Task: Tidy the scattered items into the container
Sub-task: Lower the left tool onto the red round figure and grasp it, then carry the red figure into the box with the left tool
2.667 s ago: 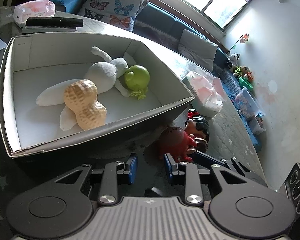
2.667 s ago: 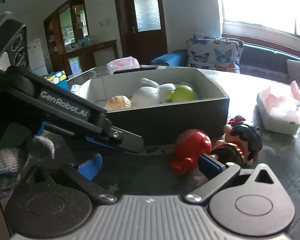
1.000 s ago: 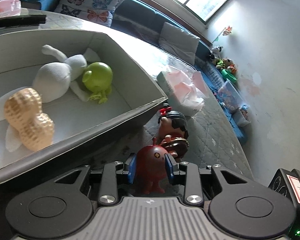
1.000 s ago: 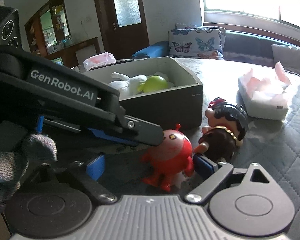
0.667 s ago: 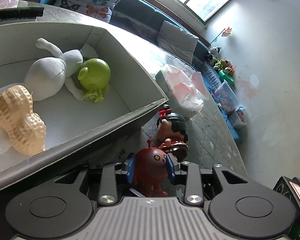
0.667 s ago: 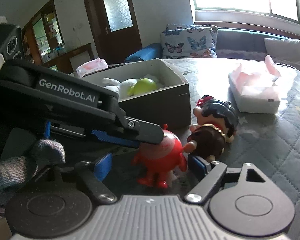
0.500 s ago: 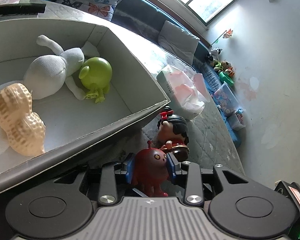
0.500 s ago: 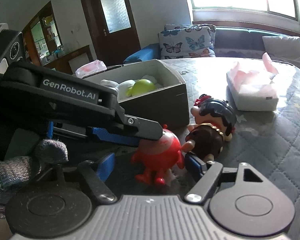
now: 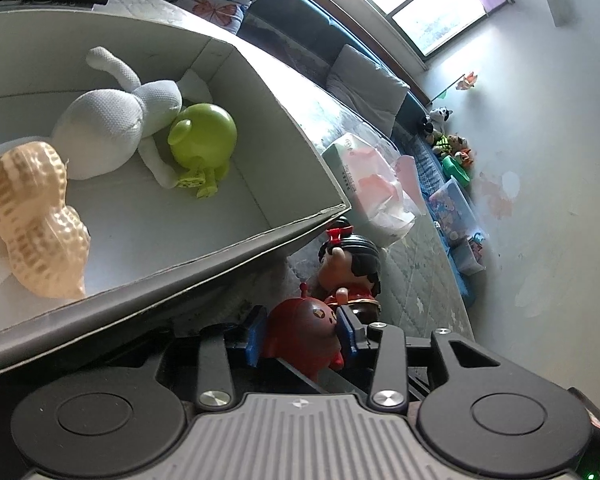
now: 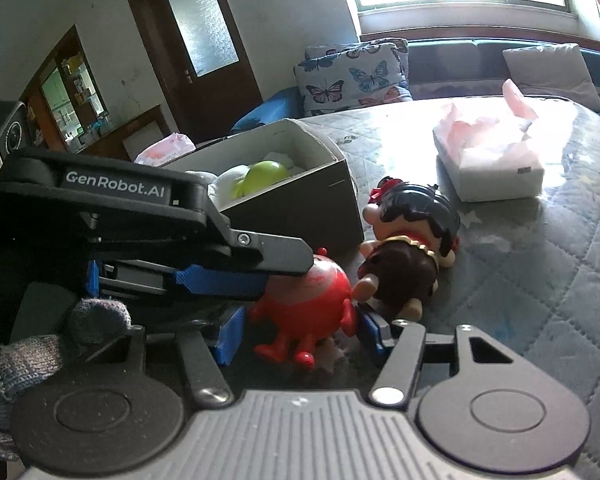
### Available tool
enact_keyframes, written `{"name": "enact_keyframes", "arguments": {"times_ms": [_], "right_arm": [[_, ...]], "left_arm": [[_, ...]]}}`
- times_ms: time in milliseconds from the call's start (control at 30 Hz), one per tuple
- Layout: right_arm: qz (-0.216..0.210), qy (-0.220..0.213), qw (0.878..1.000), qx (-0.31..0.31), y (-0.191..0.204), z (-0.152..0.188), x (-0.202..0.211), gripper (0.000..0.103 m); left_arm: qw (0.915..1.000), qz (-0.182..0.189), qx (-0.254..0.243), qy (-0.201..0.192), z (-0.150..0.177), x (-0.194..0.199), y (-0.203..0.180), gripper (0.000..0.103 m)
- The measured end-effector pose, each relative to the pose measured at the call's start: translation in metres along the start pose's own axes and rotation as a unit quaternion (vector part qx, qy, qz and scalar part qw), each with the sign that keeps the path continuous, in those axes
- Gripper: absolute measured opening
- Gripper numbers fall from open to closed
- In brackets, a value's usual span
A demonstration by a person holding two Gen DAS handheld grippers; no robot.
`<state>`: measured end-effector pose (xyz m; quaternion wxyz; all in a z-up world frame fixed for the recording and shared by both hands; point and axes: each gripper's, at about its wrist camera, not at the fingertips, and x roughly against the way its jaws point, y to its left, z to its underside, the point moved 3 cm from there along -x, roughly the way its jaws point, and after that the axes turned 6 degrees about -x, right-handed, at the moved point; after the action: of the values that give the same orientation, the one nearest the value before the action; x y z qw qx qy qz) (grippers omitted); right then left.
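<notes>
Since the earliest frame, the left tool point(image 9: 302, 336) has closed in from open air beside the box onto the red round toy point(image 9: 306, 338), which then stood free on the tabletop. Its blue pads now press the toy's two sides, so this tool is clamped on the figure. From the right wrist view the left tool point(image 10: 268, 280) reaches in from the left, its upper finger lying over the red round toy point(image 10: 306, 300), whose small feet point down toward the quilted tabletop point(image 10: 540, 280); whether they touch it cannot be told.

The right tool point(image 10: 300, 336) sits with its pads apart, one on each side of the toy's feet, gripping nothing. Just beside the red toy, on its right, stands the dark-haired doll point(image 10: 410, 248), touching or nearly touching it.

Behind both lies the cardboard box point(image 9: 260, 236), holding a peanut toy point(image 9: 28, 220), a white plush point(image 9: 112, 132) and a green round toy point(image 9: 202, 140). A tissue pack point(image 10: 488, 160) rests farther off on the tabletop.
</notes>
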<state>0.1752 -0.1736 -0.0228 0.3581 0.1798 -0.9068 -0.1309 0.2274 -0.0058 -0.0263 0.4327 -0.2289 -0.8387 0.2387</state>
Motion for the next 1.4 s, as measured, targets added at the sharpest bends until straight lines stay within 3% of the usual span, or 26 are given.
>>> {"name": "enact_keyframes", "arguments": {"times_ms": [167,500,733,1000,1167,1400], "right_arm": [[-0.002,-0.001,1.000,-0.007,-0.002,0.001,0.002,0.050],[-0.010,0.002,1.000,-0.013,-0.001,0.003,0.004,0.047],[-0.025,0.002,1.000,0.003,0.013,0.006,0.013,0.046],[-0.046,-0.041,0.997,0.047,0.048,-0.023,0.034,0.046],[-0.060,-0.061,0.993,0.076,0.073,-0.054,0.026,0.046],[-0.071,-0.026,0.993,0.089,0.086,-0.079,-0.022,0.046]], "left_arm": [[1.0000,-0.001,0.004,0.000,0.002,0.001,0.003,0.044],[0.9999,-0.008,-0.008,-0.010,0.006,0.006,0.000,0.046],[0.9993,-0.009,-0.009,-0.034,0.015,0.032,-0.002,0.045],[0.9935,-0.007,-0.031,-0.109,-0.009,0.078,-0.019,0.045],[0.9885,-0.012,-0.032,-0.147,-0.039,0.094,-0.014,0.045],[0.9904,-0.041,0.000,-0.132,-0.070,0.078,0.021,0.045]]}}
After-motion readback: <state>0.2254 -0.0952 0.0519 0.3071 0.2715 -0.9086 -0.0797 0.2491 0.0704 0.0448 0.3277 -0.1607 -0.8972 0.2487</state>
